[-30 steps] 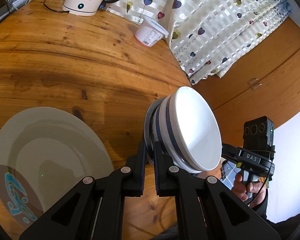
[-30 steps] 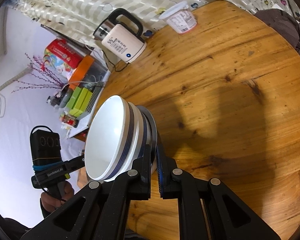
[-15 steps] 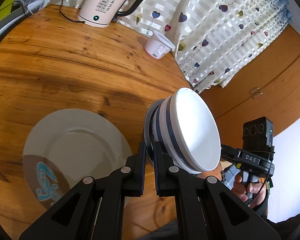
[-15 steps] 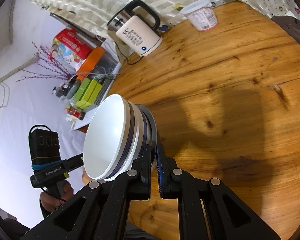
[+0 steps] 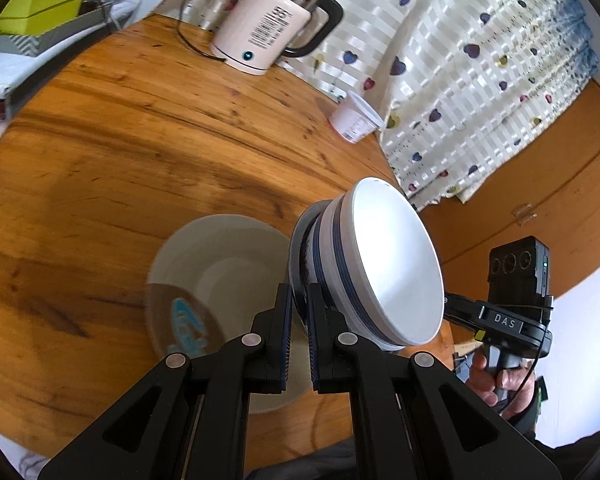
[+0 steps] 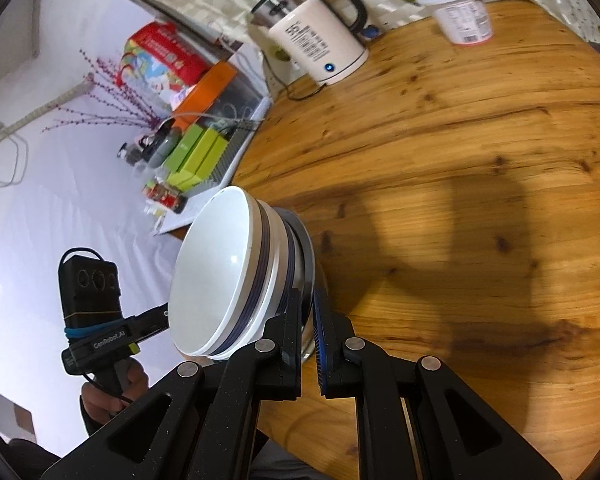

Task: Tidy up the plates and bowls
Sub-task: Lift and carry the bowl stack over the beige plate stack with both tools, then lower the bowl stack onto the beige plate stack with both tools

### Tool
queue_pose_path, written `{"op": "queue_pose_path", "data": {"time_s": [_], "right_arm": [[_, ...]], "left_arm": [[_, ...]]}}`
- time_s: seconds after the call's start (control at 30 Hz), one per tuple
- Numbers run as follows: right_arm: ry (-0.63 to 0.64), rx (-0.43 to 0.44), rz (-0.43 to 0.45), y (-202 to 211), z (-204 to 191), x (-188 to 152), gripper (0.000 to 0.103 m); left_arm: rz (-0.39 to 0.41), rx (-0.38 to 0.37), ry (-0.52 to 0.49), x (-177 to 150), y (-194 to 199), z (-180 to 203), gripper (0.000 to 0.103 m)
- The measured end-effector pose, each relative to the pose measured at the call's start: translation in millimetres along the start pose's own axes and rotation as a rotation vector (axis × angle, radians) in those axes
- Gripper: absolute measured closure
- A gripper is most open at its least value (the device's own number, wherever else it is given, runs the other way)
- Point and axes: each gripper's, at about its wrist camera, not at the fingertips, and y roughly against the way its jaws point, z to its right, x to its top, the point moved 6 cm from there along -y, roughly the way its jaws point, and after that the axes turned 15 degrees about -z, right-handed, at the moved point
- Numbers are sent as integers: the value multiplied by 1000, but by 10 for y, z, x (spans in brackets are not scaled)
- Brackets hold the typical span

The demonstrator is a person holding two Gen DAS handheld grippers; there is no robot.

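- The left gripper has its jaws clenched on the rim of a stack of bowls; the stack is white with dark blue bands.
- The right gripper has its jaws clenched on the opposite rim of the same stack of bowls.
- The stack is held up between the two grippers, above the near edge of the round wooden tabletop, and it touches nothing else.
- In both wrist views the open mouth of the top bowl faces toward the other gripper.
- A grey plate with a brown patch and a turquoise drawing lies flat on the tabletop, partly hidden behind the left gripper and the stack.
- A white electric kettle with a black handle stands at the far edge of the tabletop, and a white plastic cup stands near it, beside a curtain with a heart pattern.
- A hand grips the handle of the right gripper, and another hand grips the handle of the left one.
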Motion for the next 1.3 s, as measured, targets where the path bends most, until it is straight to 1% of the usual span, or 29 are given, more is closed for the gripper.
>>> {"op": "queue_pose_path", "data": {"time_s": [0.3,0.57,0.83,1.3], "right_arm": [[23,13,-50,-278,-167,63,95],[24,14,-79,-410,-220,89,95],[19,9,-97,-488,-217,87,95],[13,0,-105,-495,-173,95,95]], "left_arm": [[26,22,50,-76,165,-241,97],[24,30,80,-134,211,-397,97],[14,37,100,-155,202,-471,97],[11,25,109,-147,188,-471,97]]}}
